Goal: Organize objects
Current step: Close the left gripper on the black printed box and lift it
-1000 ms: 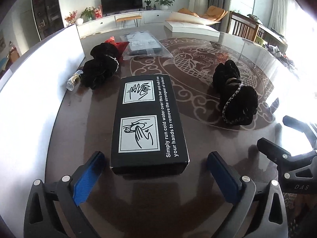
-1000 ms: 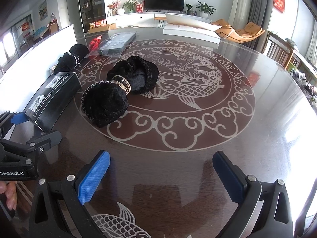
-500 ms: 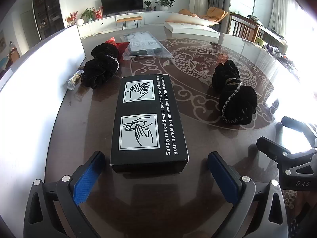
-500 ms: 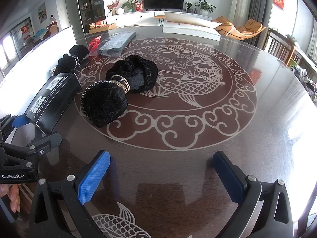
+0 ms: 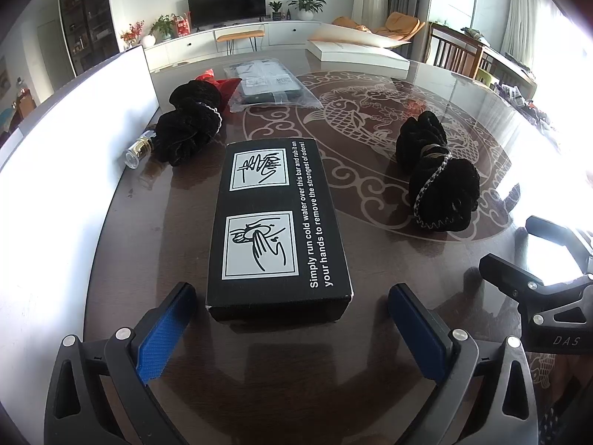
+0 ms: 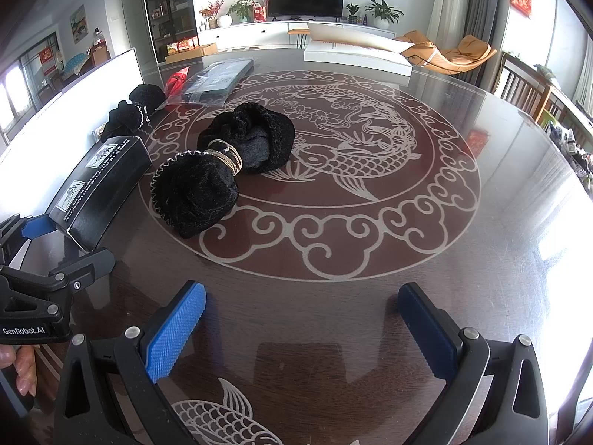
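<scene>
A black box with white hand drawings (image 5: pixel 276 222) lies on the dark table, its near end just ahead of my open left gripper (image 5: pixel 291 311); it also shows in the right wrist view (image 6: pixel 98 189). A black velvet pouch tied with a cord (image 5: pixel 435 178) lies right of the box and shows in the right wrist view (image 6: pixel 226 163). A second black pouch (image 5: pixel 191 124) lies far left by a small glass bottle (image 5: pixel 139 146). My right gripper (image 6: pixel 302 313) is open and empty over bare table, the pouch ahead to its left.
A white board (image 5: pixel 66 141) stands along the table's left side. A clear bag with dark contents (image 5: pixel 267 85) and a red item (image 5: pixel 218 81) lie at the back. A flat white box (image 6: pixel 357 55) sits at the far edge. The right gripper's body (image 5: pixel 537 296) shows at right.
Almost nothing has moved. The left view has shifted very slightly; both grippers stay open and the objects lie where they were.
</scene>
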A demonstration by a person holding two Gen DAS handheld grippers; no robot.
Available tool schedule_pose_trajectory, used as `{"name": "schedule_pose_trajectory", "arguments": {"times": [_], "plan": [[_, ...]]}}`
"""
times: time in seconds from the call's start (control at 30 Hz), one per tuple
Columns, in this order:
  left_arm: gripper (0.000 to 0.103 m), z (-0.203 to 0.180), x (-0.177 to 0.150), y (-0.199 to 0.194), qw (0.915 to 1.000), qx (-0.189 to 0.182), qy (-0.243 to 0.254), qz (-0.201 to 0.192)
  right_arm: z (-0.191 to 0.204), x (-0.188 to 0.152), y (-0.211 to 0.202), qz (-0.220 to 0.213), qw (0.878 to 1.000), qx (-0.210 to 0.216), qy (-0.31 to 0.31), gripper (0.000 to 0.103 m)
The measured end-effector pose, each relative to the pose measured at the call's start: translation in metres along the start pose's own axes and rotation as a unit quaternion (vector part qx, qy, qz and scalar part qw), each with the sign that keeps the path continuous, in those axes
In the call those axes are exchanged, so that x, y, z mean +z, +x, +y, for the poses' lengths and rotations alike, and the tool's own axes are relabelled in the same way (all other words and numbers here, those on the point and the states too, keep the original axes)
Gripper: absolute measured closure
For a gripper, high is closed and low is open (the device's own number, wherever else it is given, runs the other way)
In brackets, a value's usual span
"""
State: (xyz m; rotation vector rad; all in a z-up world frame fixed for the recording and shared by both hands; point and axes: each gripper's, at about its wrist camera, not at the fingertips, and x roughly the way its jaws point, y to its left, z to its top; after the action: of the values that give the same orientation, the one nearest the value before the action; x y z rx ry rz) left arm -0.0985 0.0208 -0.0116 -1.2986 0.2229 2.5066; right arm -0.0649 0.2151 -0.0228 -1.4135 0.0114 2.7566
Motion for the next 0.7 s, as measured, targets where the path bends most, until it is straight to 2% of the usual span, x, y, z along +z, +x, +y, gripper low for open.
{"name": "schedule_pose_trajectory", "arguments": {"times": [0.7], "plan": [[0.0,0.001,-0.0009,-0.0014,0.9999,-0.004,0.007,0.007,0.0003,-0.0001,0.0002,0.0,1.0,0.0,0.0,0.0]]}}
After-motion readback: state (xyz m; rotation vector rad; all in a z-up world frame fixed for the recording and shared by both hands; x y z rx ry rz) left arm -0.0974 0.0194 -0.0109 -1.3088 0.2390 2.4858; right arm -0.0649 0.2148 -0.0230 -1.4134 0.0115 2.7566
